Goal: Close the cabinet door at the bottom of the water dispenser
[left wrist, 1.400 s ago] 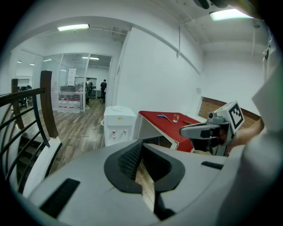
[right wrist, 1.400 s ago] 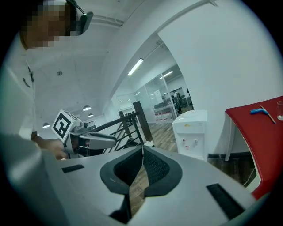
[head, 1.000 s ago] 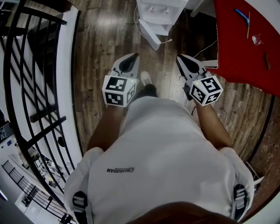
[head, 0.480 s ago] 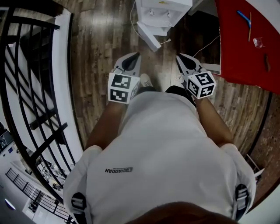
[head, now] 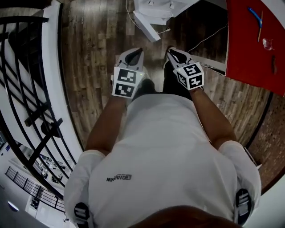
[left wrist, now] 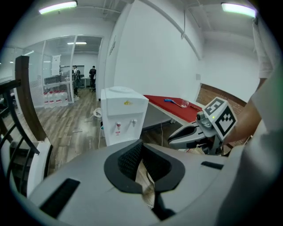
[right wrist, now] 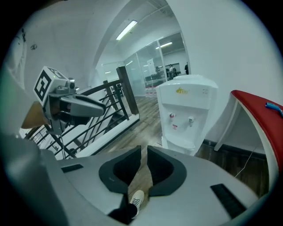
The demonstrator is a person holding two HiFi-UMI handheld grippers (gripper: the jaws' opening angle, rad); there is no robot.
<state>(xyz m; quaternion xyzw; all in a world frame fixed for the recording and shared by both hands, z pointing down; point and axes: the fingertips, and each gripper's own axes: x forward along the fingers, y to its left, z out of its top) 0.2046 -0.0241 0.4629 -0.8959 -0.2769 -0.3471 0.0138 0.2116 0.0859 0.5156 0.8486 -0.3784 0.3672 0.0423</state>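
While the water dispenser (head: 160, 6) is standing on the wood floor ahead of you, well apart from both tools, its bottom cabinet door (head: 146, 26) is hanging open toward you. You are therefore at the approach step, touching nothing yet. Your left tongs (left wrist: 140, 143) and right tongs (right wrist: 144, 148) are sitting closed and carrying nothing. Next, I judge, you are needing to stoop, set a closed tip against the door's outer face and push it flush.

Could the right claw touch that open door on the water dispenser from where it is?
Probably not yet. The right claw hangs short of the open door of the water dispenser, with bare floor between. Nothing blocks the way, so a step closer should do.
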